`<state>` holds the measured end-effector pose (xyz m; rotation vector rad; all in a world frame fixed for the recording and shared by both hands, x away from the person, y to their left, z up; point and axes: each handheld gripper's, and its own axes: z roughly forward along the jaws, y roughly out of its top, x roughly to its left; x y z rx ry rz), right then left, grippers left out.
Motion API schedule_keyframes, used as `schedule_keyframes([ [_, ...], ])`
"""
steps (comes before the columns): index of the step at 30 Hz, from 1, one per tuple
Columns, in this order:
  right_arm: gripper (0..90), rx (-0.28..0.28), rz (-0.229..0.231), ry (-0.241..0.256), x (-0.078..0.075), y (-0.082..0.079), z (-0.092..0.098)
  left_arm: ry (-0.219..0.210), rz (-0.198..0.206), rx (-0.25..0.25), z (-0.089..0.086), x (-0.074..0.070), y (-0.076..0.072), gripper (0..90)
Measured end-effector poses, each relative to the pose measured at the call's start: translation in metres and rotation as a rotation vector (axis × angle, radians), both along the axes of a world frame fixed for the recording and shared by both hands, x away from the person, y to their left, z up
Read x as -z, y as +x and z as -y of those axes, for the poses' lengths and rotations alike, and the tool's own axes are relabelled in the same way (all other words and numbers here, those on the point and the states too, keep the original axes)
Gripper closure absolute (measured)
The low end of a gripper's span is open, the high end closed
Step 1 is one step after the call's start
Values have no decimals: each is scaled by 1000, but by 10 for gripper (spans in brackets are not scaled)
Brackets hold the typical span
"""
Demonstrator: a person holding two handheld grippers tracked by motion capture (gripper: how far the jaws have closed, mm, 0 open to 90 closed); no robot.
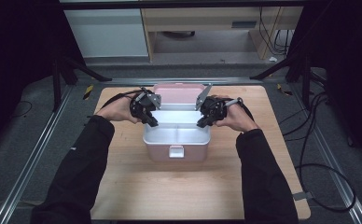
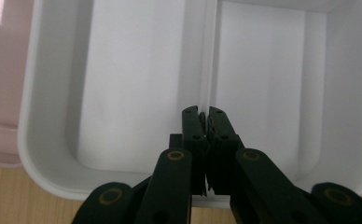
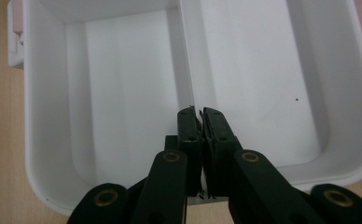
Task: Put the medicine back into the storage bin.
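The left gripper (image 1: 149, 122) pinches the thin wall (image 2: 206, 56) that splits the white tray (image 1: 177, 135). The right gripper (image 1: 201, 122) pinches the same wall from the other end. The tray sits between them, inside the pink box (image 1: 177, 153). The tray's long side runs from one gripper to the other. The box lid (image 1: 177, 94) stands open behind the grippers, on the table (image 1: 123, 186).

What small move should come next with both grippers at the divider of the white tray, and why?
Probably lift both grippers straight up together. The left gripper and right gripper each have their jaws shut on the divider of the white tray, at opposite ends, so an even raise should bring it out of the pink box level.
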<state>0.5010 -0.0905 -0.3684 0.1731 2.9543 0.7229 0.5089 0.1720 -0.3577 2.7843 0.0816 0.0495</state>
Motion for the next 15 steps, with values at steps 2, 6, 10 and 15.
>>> schedule_keyframes([
  [2,868,1,-20,-3,3,1,0,6,-15,2,0,3,0,876],
  [6,867,-2,-30,1,9,0,0,-9,-26,-1,-2,9,0,875],
  [10,862,3,-36,-3,12,0,-1,-6,-33,-5,-1,14,0,874],
  [15,858,11,-35,9,13,-1,1,0,-26,-9,-1,14,-1,873],
])
